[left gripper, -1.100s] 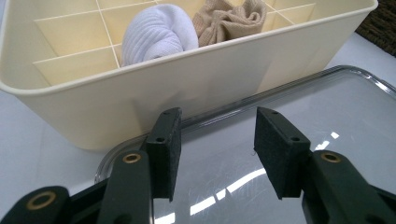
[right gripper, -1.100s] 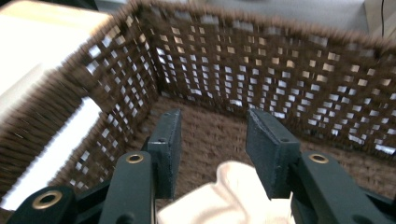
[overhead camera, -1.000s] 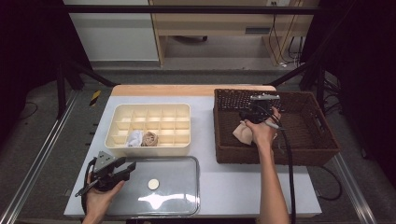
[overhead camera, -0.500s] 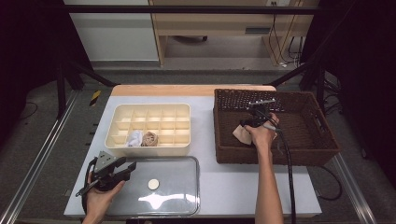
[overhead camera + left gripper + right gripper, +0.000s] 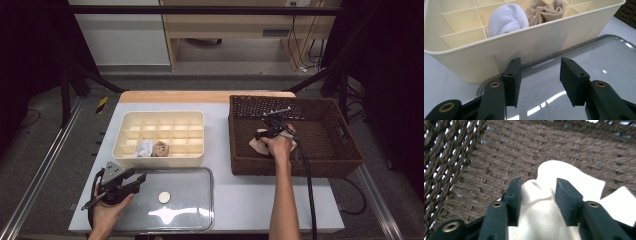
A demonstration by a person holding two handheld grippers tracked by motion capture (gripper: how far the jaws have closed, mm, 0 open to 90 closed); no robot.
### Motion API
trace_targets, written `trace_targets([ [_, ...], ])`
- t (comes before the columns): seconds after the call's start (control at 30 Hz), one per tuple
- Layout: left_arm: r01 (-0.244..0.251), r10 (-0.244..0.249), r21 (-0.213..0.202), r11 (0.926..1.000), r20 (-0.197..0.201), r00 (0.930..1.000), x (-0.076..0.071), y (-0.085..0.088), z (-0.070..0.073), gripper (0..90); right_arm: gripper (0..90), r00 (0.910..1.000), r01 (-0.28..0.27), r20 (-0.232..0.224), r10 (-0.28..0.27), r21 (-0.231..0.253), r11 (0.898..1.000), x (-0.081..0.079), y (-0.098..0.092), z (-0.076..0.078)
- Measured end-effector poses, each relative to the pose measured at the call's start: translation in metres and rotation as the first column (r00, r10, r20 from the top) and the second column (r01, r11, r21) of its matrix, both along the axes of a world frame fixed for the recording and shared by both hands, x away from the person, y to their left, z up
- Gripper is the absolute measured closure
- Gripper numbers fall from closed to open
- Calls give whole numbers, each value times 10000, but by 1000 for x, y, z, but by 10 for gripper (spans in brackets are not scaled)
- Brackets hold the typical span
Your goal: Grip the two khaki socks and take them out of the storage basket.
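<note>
Closing on a bunched fold of the pale cloth [image 5: 549, 220] lying in the brown basket [image 5: 345, 150], the right gripper [image 5: 537, 192] could lift only 1 loose corner that slips free, while the left gripper [image 5: 537, 80] waits open over the clear lid [image 5: 190, 200].

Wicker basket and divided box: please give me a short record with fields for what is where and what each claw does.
basket: brown wicker basket, at the table's right
in basket: cream cloth
right claw: inside basket, jaws just closing around a fold of the cloth
box: cream divided box
in box: white sock beside tan sock
left claw: open, empty, over clear lid
</note>
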State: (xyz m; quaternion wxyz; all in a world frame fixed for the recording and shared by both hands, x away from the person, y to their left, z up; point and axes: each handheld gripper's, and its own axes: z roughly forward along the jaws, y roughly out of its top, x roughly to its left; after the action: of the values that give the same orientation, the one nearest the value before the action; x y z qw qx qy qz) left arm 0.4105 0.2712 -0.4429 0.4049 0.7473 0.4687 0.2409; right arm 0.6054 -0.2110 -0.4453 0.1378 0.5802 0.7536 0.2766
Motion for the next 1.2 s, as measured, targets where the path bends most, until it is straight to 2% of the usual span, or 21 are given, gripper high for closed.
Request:
trace_targets([
  [0.17,-16,16,25,10000,-27,10000,0,0,0,518,759,9991,-152,-386,147,-122,9998,0,1,-2],
  [0.3,-34,34,36,10000,-39,10000,0,0,0,518,809,9988,0,-488,-2,-40,10000,-1,0,1],
  [0.37,-41,41,31,10000,-42,10000,0,1,0,518,809,9998,84,-187,-85,-71,9999,-3,-1,5],
  [0.47,-17,17,20,10000,-44,10000,0,0,-1,517,808,9965,300,785,-303,52,9995,-7,-3,16],
  [0.53,-7,7,29,10000,-45,10000,0,0,0,517,808,9883,276,1500,-286,89,9996,-10,-3,23],
  [0.6,4,-4,28,10000,-73,10000,0,-1,-1,517,808,9795,285,1985,-340,305,9991,-12,-3,30],
  [0.63,10,-9,24,10000,-76,10000,0,-1,0,516,808,9710,286,2358,-401,521,9982,-13,-4,35],
  [0.7,22,-22,42,10000,-59,10000,0,-1,0,516,810,9616,343,2687,-566,870,9956,-16,-4,43],
  [0.77,26,-26,41,10000,-57,10000,0,-1,0,516,813,9471,316,3138,-672,1174,9926,-20,-7,53],
  [0.83,33,-33,28,10000,-79,10000,0,-2,-1,516,813,9427,308,3256,-732,1337,9906,-23,-8,58],
  [0.93,58,-58,9,10000,-94,9999,0,-2,-1,515,813,9357,218,3470,-643,1252,9919,-28,-10,66],
  [1.03,21,-21,-6,10000,-142,9999,1,-3,-1,509,813,9231,9,3806,-548,1403,9901,-35,-11,78],
  [1.17,13,-13,12,10000,-177,9998,1,-4,-1,499,812,8993,-324,4353,-431,1647,9858,-48,-10,98],
  [1.2,3,-3,2,10000,-189,9998,1,-4,-1,495,812,8960,-404,4424,-384,1673,9851,-51,-9,101],
])
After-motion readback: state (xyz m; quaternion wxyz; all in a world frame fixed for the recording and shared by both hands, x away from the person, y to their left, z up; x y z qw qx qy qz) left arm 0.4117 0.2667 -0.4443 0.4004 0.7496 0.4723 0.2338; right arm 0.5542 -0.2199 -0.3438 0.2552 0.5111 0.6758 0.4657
